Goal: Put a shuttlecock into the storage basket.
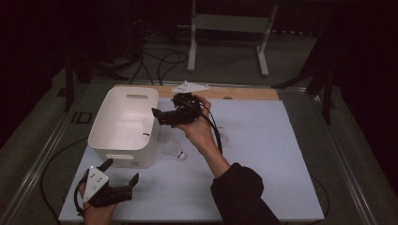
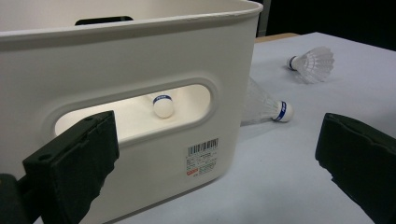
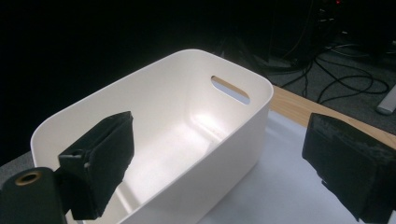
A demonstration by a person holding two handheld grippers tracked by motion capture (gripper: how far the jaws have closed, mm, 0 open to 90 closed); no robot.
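Observation:
A white bin (image 1: 123,123) with handle slots stands on the left of the table. One shuttlecock (image 1: 146,129) lies inside it, and its cork (image 2: 162,105) shows through the near slot. A second shuttlecock (image 1: 174,151) (image 2: 267,110) rests on the mat against the bin's right side. A third shuttlecock (image 1: 221,136) (image 2: 312,62) lies farther right. My right gripper (image 1: 158,117) (image 3: 219,163) hovers open over the bin's right rim (image 3: 154,65), holding nothing. My left gripper (image 1: 122,171) (image 2: 215,158) stands open near the bin's front wall (image 2: 140,60), empty.
A pale mat (image 1: 263,164) covers the table, with a wooden strip (image 1: 244,93) along the far edge. Beyond it stand a white frame (image 1: 230,23) and cables (image 1: 159,61) on the floor. The mat's right half lies open.

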